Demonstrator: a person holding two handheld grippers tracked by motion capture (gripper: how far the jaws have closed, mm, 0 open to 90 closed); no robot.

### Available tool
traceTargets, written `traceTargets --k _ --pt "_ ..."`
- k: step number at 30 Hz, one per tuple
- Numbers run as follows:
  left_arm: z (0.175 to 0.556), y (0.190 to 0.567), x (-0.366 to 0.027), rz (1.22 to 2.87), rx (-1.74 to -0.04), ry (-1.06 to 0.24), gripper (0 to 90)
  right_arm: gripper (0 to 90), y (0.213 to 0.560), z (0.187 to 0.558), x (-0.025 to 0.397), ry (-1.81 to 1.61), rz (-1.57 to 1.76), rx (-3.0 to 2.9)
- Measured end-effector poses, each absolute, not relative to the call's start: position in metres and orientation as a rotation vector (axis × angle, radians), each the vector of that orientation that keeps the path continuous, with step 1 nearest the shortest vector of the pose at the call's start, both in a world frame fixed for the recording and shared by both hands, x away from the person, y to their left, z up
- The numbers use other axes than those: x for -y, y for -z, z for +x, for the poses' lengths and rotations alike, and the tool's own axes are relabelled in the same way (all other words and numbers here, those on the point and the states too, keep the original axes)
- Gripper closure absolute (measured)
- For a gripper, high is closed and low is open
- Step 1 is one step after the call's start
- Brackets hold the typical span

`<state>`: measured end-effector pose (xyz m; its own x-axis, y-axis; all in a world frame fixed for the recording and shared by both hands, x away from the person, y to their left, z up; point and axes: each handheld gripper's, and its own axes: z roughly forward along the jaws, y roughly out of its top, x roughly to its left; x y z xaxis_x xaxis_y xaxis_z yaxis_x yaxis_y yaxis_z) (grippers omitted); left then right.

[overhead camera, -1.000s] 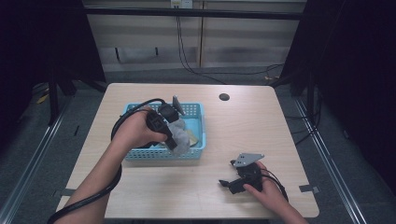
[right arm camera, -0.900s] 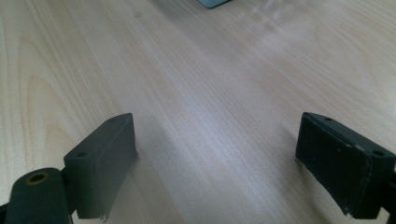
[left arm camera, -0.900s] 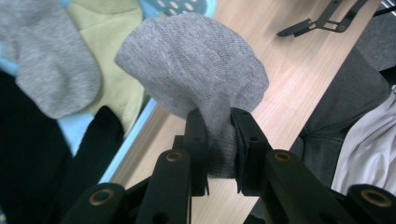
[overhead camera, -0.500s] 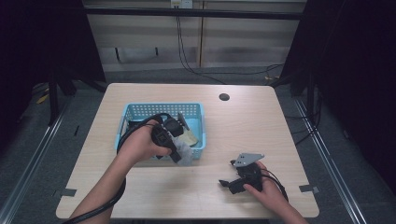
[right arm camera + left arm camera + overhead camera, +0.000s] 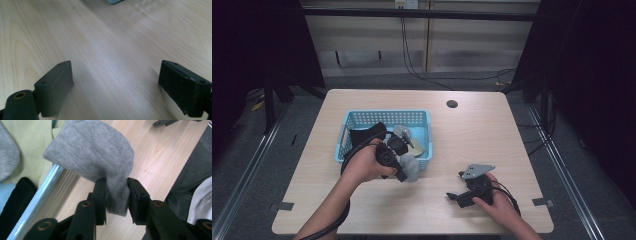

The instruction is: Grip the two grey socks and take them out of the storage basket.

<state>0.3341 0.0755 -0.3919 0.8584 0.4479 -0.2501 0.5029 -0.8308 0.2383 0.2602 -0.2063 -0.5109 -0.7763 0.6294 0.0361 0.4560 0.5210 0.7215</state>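
**Grey sock pinched in the left tongs at the basket's edge**

From above, the left tongs (image 5: 404, 172) sit near the centre of the frame, just at the lower right corner of the blue basket (image 5: 343, 134), with a pale grey sock (image 5: 410, 166) bunched at their tip. The high view is too small to tell how the sock is gripped. The left gripper view settles it: the two black jaws are clenched on a narrow fold of the grey sock (image 5: 96, 155), which balloons out above them, over the bare desk (image 5: 160, 157). That view also shows the basket's pale blue rim (image 5: 37, 197) slanting through the lower left, and inside it a yellow-green cloth (image 5: 32, 142), a black item (image 5: 15, 192) and another grey piece (image 5: 7, 152) at the left edge.

The high view places the right tongs (image 5: 457, 196) in the lower right of the frame, low over the desk (image 5: 492, 125), well apart from the basket. The right gripper view shows their jaws spread wide, released, with plain wood grain between them and a blue corner of the basket (image 5: 113, 1) at the top edge.

A dark round hole (image 5: 452, 104) sits in the desk's upper right part in the high view.
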Motion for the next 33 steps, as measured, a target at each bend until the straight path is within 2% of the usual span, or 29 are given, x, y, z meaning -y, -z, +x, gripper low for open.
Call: traceTargets --k 6,10,24,28,33 --pt "0.336 0.389 -0.079 2.728 -0.731 0.252 76.3 11.7 0.511 0.260 0.206 -1.100 0.919 -2.533" --pt "0.337 0.373 -0.081 2.735 -0.727 0.220 79.5 11.8 0.511 0.260 0.206 -1.100 0.920 -2.533" --pt "0.335 0.303 -0.082 2.748 -0.675 0.141 81.0 11.7 0.511 0.260 0.206 -1.101 0.917 -2.530" --pt "0.331 0.298 -0.081 2.749 -0.644 0.175 81.0 11.7 0.511 0.260 0.206 -1.101 0.917 -2.530" --pt "0.326 0.308 -0.080 2.741 -0.622 0.244 80.9 11.7 0.511 0.260 0.206 -1.101 0.917 -2.530"
